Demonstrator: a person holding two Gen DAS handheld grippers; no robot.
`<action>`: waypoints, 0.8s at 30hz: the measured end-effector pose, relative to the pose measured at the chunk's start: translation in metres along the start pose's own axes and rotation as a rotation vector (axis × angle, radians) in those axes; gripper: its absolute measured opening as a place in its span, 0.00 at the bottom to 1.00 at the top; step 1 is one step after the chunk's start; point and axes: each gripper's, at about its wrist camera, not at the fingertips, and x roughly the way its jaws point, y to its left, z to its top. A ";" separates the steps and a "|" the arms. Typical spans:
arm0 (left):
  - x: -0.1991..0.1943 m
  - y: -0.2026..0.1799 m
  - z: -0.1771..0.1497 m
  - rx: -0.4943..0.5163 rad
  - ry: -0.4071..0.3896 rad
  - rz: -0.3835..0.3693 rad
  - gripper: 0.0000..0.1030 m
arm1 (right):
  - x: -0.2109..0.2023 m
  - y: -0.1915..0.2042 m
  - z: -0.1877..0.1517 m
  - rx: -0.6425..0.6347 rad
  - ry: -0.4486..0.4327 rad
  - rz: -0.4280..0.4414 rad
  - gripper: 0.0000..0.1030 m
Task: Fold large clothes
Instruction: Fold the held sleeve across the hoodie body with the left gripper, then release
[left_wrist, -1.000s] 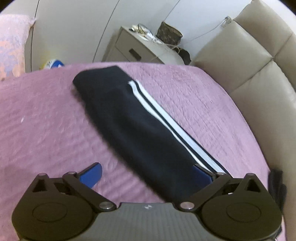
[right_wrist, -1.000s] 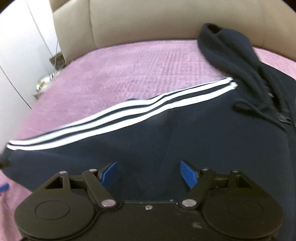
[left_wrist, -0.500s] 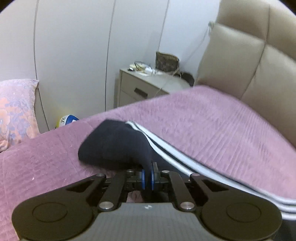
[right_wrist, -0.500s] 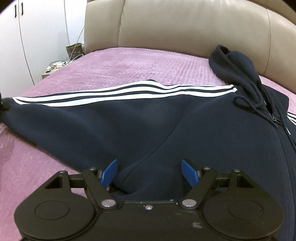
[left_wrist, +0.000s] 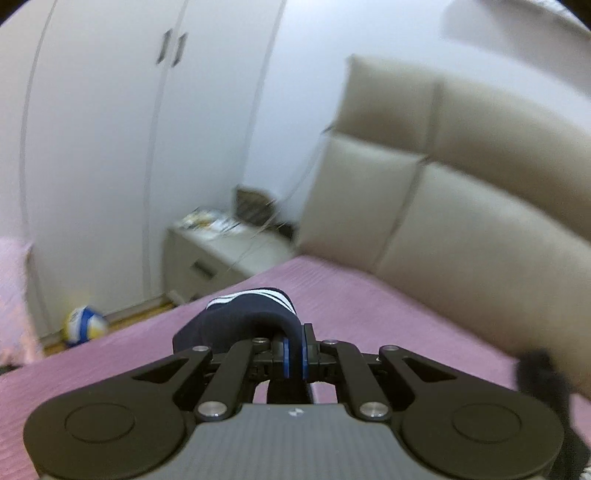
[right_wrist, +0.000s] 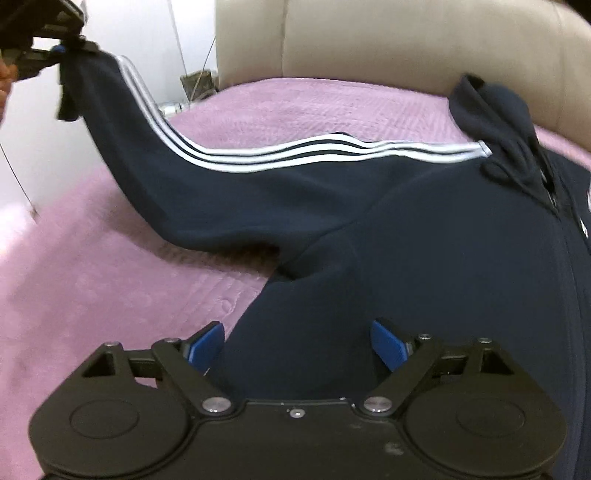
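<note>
A dark navy hooded jacket with white sleeve stripes lies on a purple bedspread, hood toward the headboard. My left gripper is shut on the sleeve cuff and holds it up above the bed; in the right wrist view it is at the top left with the sleeve hanging from it. My right gripper is open, its blue pads on either side of the jacket's side near the armpit.
A beige padded headboard runs behind the bed. A nightstand with clutter stands beside it, by white wardrobe doors. A ball lies on the floor.
My left gripper closed on the sleeve cuff and lifted it off the bed. The right gripper stayed open over the jacket's side.
</note>
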 end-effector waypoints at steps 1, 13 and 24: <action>-0.007 -0.014 0.005 0.003 -0.014 -0.028 0.06 | -0.007 -0.010 0.001 0.026 0.001 0.018 0.99; -0.078 -0.204 0.015 -0.005 -0.108 -0.420 0.06 | -0.116 -0.198 -0.034 0.544 -0.114 0.064 0.99; -0.103 -0.343 -0.088 0.028 -0.024 -0.751 0.07 | -0.191 -0.282 -0.080 0.699 -0.227 0.032 0.99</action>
